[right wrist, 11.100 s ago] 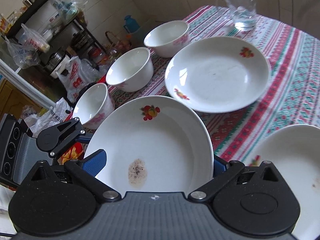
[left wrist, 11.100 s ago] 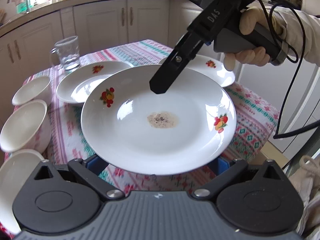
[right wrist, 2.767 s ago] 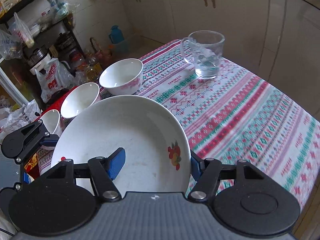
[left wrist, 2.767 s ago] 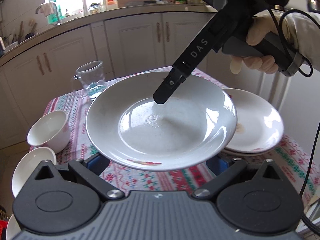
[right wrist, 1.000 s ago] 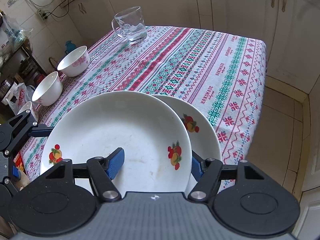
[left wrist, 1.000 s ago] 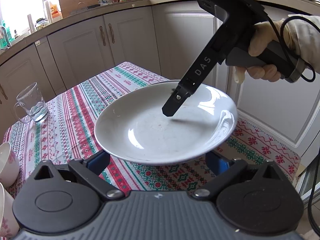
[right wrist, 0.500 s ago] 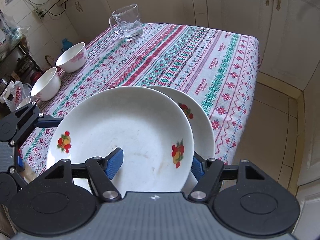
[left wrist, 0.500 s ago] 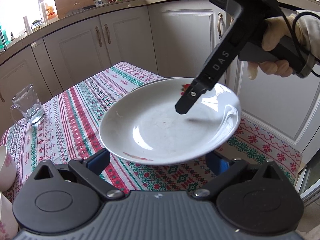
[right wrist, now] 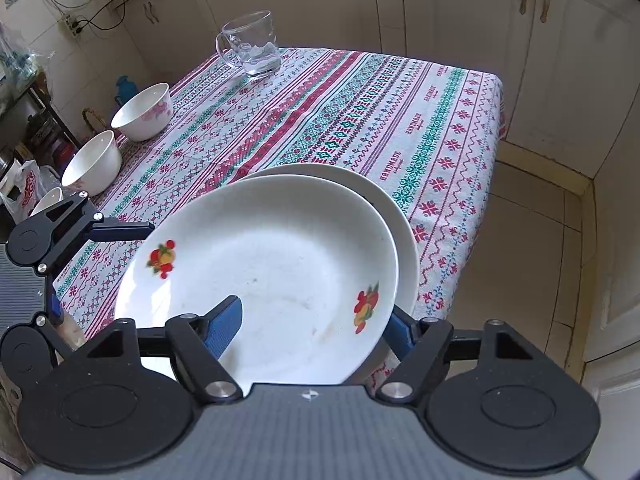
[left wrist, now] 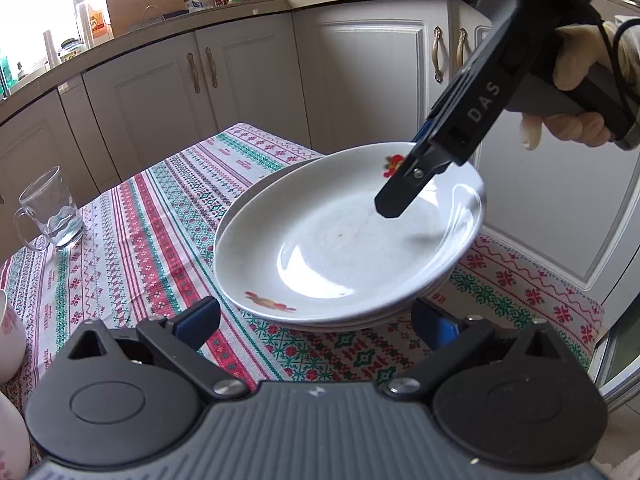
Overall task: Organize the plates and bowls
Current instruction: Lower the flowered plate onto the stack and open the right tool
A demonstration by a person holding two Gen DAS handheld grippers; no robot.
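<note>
Right tool letting go of the top plate on the stack, left tool parked at the near rim.

The right tool (right wrist: 310,326) has just been opening; its blue pads straddle the rim of the top plate (right wrist: 272,264) without pressing it. That plate sits slightly off-centre on the plate stack (left wrist: 360,322) at the corner of the table (right wrist: 360,112). The left tool (left wrist: 316,320) stands wide, empty. The bowls (right wrist: 142,112) lie well apart, nearer the left.

Kitchen: cream panelled cabinets (left wrist: 372,80) under a cluttered countertop (left wrist: 240,4); bright window (left wrist: 36,4) at left; beige tiled floor (right wrist: 532,248); table under a striped patterned tablecloth (right wrist: 360,112).
</note>
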